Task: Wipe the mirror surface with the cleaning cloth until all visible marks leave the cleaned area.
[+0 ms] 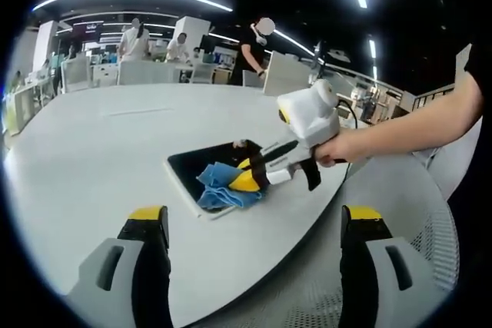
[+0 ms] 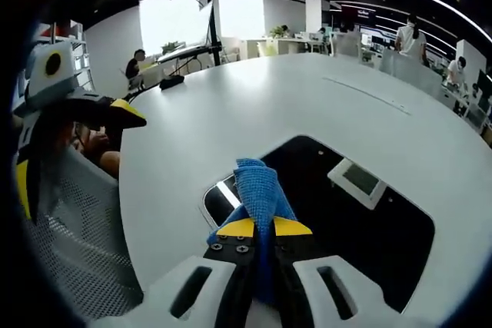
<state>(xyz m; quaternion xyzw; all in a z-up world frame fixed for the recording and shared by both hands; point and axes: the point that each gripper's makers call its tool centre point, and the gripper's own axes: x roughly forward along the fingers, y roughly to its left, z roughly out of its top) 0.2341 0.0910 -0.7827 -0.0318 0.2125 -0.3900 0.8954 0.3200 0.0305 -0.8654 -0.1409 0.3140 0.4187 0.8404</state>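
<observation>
Right claw (image 2: 264, 227) clenched on cloth (image 2: 259, 182) is mid-wipe on mirror (image 2: 361, 228); left claw (image 1: 254, 215) hangs released over bench (image 1: 92, 151); next, sweep across remaining glass

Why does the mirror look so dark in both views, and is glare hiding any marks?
Right gripper view: the mirror reflects the dark ceiling and a light panel; a bright streak beside the cloth. Left gripper view: mirror small, dark, without glare; marks too small to tell.
</observation>
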